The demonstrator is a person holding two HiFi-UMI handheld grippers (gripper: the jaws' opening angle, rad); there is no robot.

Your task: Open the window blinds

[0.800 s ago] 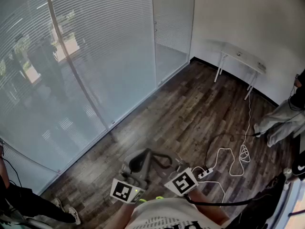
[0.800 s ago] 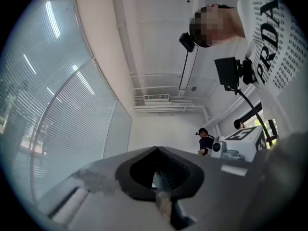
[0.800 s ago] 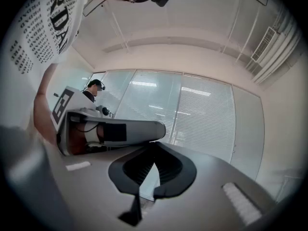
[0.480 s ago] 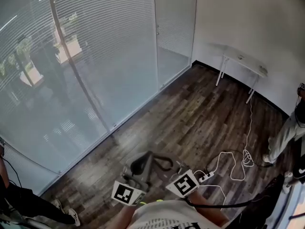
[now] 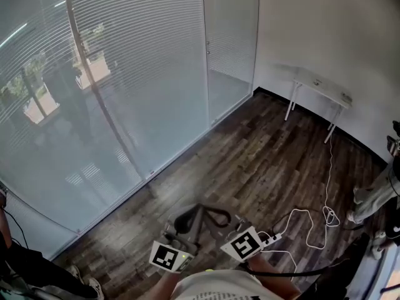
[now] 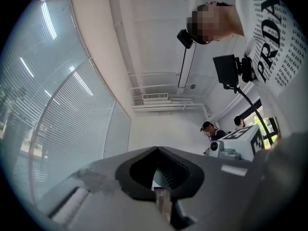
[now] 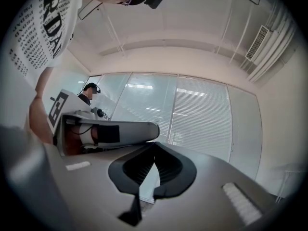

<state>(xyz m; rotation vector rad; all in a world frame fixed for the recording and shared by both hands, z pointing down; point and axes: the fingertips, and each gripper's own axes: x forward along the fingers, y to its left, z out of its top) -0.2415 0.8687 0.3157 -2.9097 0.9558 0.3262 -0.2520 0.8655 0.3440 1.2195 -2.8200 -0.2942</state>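
White slatted window blinds [image 5: 137, 74] hang behind glass panels across the left and middle of the head view, their slats turned nearly closed, with trees and a building dimly showing through. They also show in the left gripper view [image 6: 57, 129] and the right gripper view [image 7: 197, 114]. Both grippers sit low at the bottom centre, well short of the glass. My left gripper [image 5: 187, 216] [image 6: 155, 149] is shut with nothing in it. My right gripper [image 5: 220, 216] [image 7: 154, 144] is shut and empty too, close beside the left one.
A narrow white table [image 5: 319, 83] stands against the back right wall. A white cable [image 5: 306, 220] and a power strip [image 5: 270, 237] lie on the dark wood floor at right. A person [image 5: 381, 192] stands at the right edge, another person's legs [image 5: 37, 274] at bottom left.
The head view has shifted, so both grippers sit slightly lower in the picture. The person at the right has moved further toward the right edge. Both grippers stay shut and side by side.
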